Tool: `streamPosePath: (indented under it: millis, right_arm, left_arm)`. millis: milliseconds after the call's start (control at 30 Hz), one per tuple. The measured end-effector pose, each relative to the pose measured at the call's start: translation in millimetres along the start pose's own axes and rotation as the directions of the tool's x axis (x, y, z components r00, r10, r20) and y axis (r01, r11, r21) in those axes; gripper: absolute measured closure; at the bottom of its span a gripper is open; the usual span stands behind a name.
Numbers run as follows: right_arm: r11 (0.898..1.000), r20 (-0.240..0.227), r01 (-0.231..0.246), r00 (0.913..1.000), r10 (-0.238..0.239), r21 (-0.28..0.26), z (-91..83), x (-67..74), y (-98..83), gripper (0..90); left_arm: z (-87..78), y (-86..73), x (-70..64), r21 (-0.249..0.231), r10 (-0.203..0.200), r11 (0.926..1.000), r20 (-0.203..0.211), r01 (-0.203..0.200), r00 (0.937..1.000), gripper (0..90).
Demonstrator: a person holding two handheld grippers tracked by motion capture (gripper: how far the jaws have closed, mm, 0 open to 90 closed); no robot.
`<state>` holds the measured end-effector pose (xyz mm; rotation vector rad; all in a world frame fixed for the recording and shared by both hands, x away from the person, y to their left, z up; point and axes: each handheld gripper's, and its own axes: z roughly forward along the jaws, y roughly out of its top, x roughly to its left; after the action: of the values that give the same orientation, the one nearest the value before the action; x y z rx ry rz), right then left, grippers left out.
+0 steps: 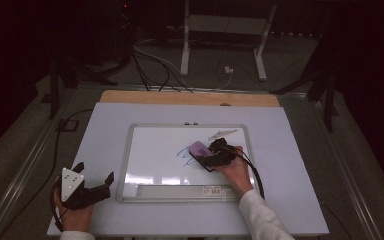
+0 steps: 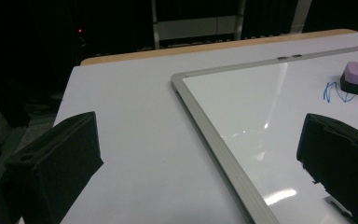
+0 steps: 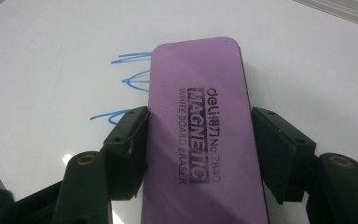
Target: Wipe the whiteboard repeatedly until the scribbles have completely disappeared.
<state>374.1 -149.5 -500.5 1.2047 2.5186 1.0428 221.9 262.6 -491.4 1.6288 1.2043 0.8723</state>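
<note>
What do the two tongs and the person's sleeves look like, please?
Both tongs, the left tongs and the right tongs, are black with two blocky jaws. The left carries a grey three-cornered plate with dark dots. Black cables trail from each. The sleeves are white.

The eraser [image 3: 200,135] is a flat, oblong block with rounded corners, its purple top printed in dark letters "deli", "MAGNETIC", "WHITE BOARD ERASER" and "No 7840", over a black base [image 2: 356,86]; it lies face-down on the whiteboard [image 1: 155,150], slightly right of the board's centre in the high view [image 1: 199,149], its long axis running from about 4 o'clock to 10 o'clock; blue scribbles [image 3: 126,84] sit at its 9 o'clock side, partly covered by it.
</note>
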Motion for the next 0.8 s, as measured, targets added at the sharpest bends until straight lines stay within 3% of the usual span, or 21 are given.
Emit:
streamPosePath:
  millis: [567,800]
  right_arm:
    - [1.0,0.026,-0.005,0.9996,0.005,0.0,0.2,3.0,0.0,40.9]
    - [0.999,0.087,-0.033,0.9957,0.033,0.001,-2.4,-2.5,0.3,40.9]
  left_arm:
    - [-0.5,-0.4,-0.2,0.002,0.0,1.0,-0.003,0.0,1.0,0.4]
    - [-0.9,-0.2,0.1,0.001,-0.001,1.0,-0.002,0.001,1.0,0.4]
